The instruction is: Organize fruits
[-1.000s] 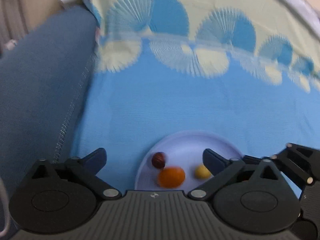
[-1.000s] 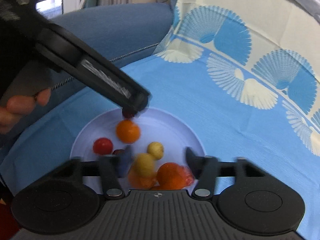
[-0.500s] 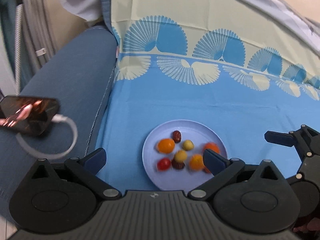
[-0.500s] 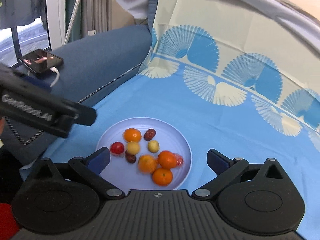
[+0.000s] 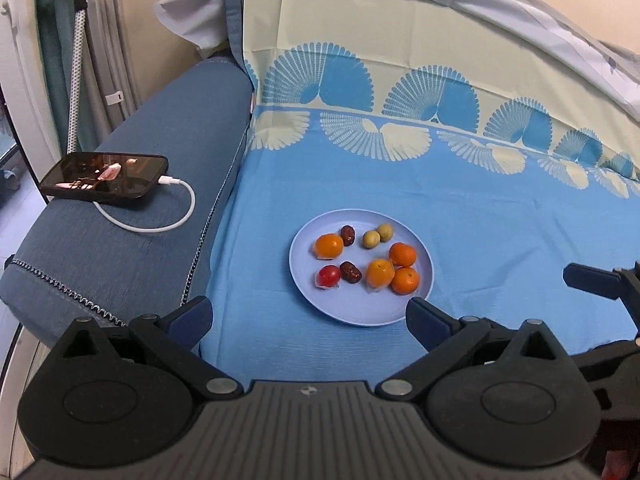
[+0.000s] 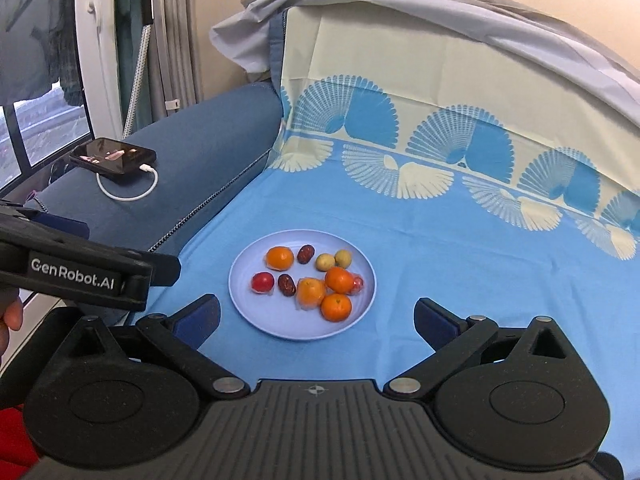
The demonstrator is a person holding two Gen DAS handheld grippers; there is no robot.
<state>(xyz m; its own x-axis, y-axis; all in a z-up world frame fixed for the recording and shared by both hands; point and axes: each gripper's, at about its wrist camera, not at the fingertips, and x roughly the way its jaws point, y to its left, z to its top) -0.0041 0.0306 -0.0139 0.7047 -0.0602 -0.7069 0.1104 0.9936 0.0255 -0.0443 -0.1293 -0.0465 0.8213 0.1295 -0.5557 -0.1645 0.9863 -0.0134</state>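
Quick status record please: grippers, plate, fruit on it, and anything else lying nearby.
left gripper: open, empty, short of the plate
right gripper: open, empty
plate: lavender, on blue cloth
oranges: four, e.g.
red dates: two, e.g.
yellow-green fruits: two, e.g.
red tomatoes: two, e.g.
phone: on sofa arm, cable plugged in

Both wrist views look forward and down past their own spread tongs, from well back; they share the plate (image 5: 360, 316) (image 6: 280, 328) ahead and the phone (image 5: 104, 177) (image 6: 113, 155) far left
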